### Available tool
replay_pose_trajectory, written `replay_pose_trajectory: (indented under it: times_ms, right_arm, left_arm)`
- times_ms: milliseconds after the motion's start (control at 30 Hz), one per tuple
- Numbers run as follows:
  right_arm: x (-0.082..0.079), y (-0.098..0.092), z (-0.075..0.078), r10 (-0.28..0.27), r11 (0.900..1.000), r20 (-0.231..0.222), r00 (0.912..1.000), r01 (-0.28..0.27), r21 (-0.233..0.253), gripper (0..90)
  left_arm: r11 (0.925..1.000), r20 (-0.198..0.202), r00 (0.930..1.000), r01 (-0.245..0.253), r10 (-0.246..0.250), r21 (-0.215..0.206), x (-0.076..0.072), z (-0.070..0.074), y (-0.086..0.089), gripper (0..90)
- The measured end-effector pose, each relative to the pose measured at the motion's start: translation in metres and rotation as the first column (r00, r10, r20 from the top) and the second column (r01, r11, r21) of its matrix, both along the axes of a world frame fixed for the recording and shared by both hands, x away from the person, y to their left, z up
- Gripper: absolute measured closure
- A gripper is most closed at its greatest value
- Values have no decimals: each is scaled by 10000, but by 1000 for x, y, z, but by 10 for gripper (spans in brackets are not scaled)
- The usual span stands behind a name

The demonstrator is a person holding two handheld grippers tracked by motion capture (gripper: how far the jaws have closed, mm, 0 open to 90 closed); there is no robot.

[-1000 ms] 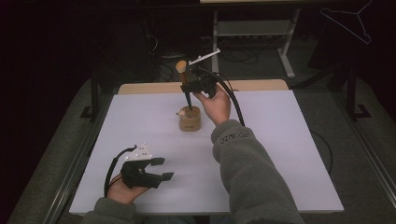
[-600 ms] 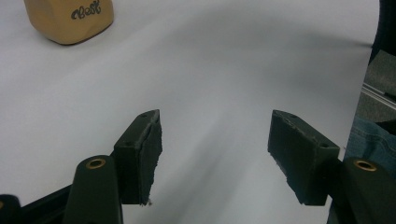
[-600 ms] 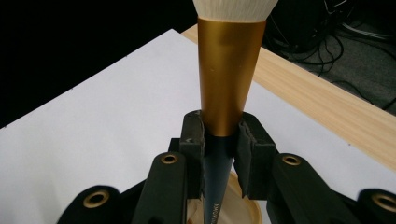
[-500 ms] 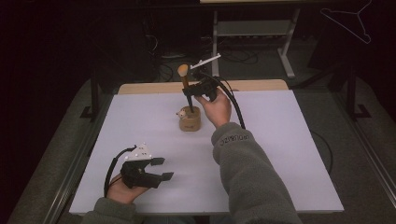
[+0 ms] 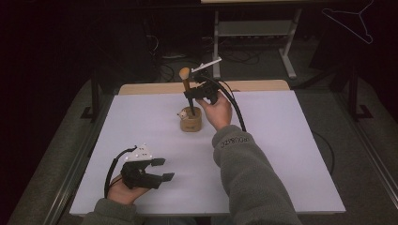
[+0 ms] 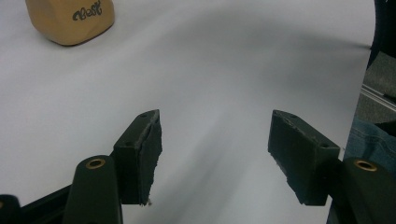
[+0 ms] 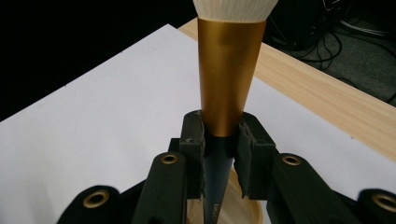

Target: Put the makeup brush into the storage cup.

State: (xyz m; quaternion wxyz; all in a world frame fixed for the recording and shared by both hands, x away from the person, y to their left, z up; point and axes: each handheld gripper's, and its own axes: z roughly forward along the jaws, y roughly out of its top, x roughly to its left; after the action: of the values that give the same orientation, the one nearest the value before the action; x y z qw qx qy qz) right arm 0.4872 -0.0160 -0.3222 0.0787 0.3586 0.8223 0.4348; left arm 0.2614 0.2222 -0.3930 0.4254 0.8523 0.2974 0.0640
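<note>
Right now the makeup brush stands almost upright with the lower end of its dark handle down inside the small wooden holder, and its pale bristle head points up. In your right gripper view the gold ferrule widens upward from the dark handle, and the holder's pale rim shows just beneath the jaws. Your right gripper is clamped on the brush, its two pads pressed against either side where gold meets black; your right hand holds it above and just beside the holder, with the cable trailing back toward your grey sleeve. The holder sits toward the far middle of the white table sheet, with a small pale thing you cannot make out at its left rim. Beyond the sheet a strip of bare wood tabletop shows. Your left gripper rests well apart, near the front left of the sheet, held in your left hand; its jaws stand wide apart with nothing between them, and its own view looks across the sheet at the holder's printed side
</note>
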Motion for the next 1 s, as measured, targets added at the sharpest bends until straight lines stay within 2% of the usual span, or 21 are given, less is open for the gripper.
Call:
replay_pose_trajectory:
  times_ms: [100,467,1000]
  right_arm:
    - [-1,0,-2,-58,10000,-172,9998,57,-28,732]
    - [-2,2,-7,-56,10000,-102,9999,56,-42,732]
    - [-1,0,-22,-118,9999,-325,9994,114,-129,731]
  left_arm:
    - [10000,-20,10000,-21,21,-46,0,0,0,346]
    - [10000,55,10000,20,-20,-11,0,0,1,345]
    - [10000,10,10000,-36,36,-55,0,0,1,345]
